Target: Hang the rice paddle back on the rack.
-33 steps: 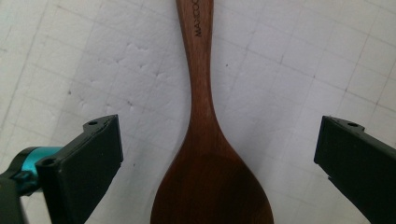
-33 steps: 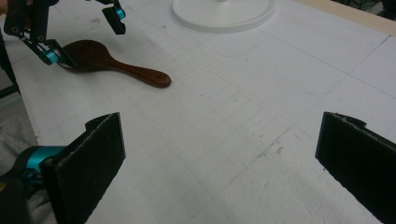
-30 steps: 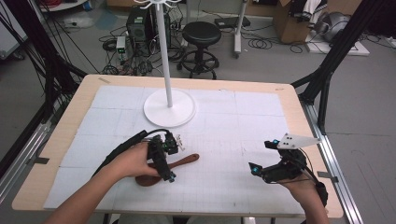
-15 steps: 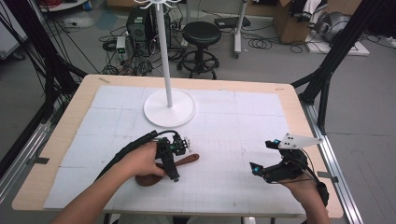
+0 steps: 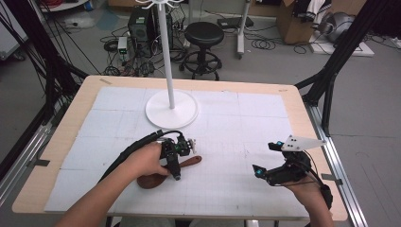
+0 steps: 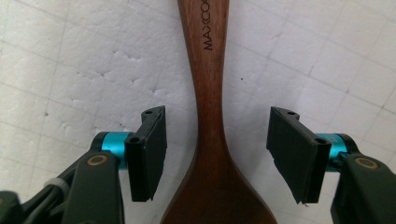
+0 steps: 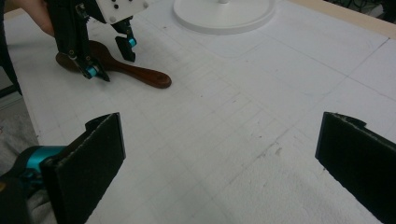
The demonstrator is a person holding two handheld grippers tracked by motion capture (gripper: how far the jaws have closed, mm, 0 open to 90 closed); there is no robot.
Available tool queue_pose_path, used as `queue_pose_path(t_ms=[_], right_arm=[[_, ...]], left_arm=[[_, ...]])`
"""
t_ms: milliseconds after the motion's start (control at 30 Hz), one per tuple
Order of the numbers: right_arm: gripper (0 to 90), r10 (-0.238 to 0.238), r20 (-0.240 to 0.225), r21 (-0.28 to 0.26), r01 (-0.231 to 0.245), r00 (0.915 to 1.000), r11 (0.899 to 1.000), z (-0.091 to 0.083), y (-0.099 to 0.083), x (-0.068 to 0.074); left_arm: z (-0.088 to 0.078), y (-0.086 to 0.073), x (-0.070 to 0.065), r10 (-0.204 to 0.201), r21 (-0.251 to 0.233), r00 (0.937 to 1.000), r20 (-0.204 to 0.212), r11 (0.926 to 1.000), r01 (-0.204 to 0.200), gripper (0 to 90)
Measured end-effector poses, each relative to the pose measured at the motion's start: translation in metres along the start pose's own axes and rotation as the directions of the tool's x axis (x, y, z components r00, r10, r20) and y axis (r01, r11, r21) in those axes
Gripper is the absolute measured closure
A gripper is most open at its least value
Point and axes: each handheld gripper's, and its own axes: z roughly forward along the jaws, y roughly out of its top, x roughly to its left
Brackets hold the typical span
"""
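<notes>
A dark wooden spoon (image 5: 190,161) lies flat on the white mat, bowl toward the near-left. My left gripper (image 5: 178,164) points down over it and straddles the neck of the spoon (image 6: 208,70). Its jaws have just been closing, and a gap remains between each pad (image 6: 152,151) and the wood, so it is open. From the right gripper view the left gripper (image 7: 112,60) stands over the spoon (image 7: 140,74). My right gripper (image 5: 265,158) rests open at the near-right of the mat, nothing between its fingers (image 7: 219,158).
A white stand with a round base (image 5: 171,109) and a tall pole rises at the back middle of the mat; the base (image 7: 224,14) also shows from the right gripper view. The wooden table edge (image 5: 302,113) borders the mat. A black cable trails from the left gripper.
The left gripper's jaws have drawn in around the spoon's neck, and the hand has shifted slightly. The right gripper has stayed still.
</notes>
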Motion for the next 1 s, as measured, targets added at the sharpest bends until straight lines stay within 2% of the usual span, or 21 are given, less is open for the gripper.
queue_pose_path(t_ms=[333,733,867,933,1000], right_arm=[[0.5,-0.003,-0.003,-0.004,0.003,1.0,1.0,0.0001,-0.0001,-0.0002],[0.5,-0.005,-0.005,0.001,0.005,1.0,1.0,0.0004,-0.0004,-0.0005],[0.5,-0.003,-0.003,0.001,0.003,1.0,1.0,0.0005,-0.0008,-0.0009],[0.5,-0.004,-0.003,0.001,0.004,1.0,1.0,0.0005,-0.0008,-0.0009],[0.5,-0.005,-0.004,0.0,0.005,1.0,1.0,0.0004,-0.0008,-0.001]], left_arm=[[-0.0009,0.0005,0.0049,-0.007,0.001,1.0,-0.006,1.0,0.007,48.7],[-0.0011,0.0045,0.006,0.009,0.016,0.9999,-0.013,0.9998,-0.009,56.8],[-0.0005,0.0056,0.0037,0.005,0.021,0.9995,-0.03,0.9998,-0.004,59.3],[-0.0009,0.0062,0.0039,0.023,0.024,0.9991,-0.034,0.9995,-0.022,61.2],[-0.0005,0.0061,0.0021,0.017,0.025,0.9993,-0.034,0.9996,-0.016,62.4]])
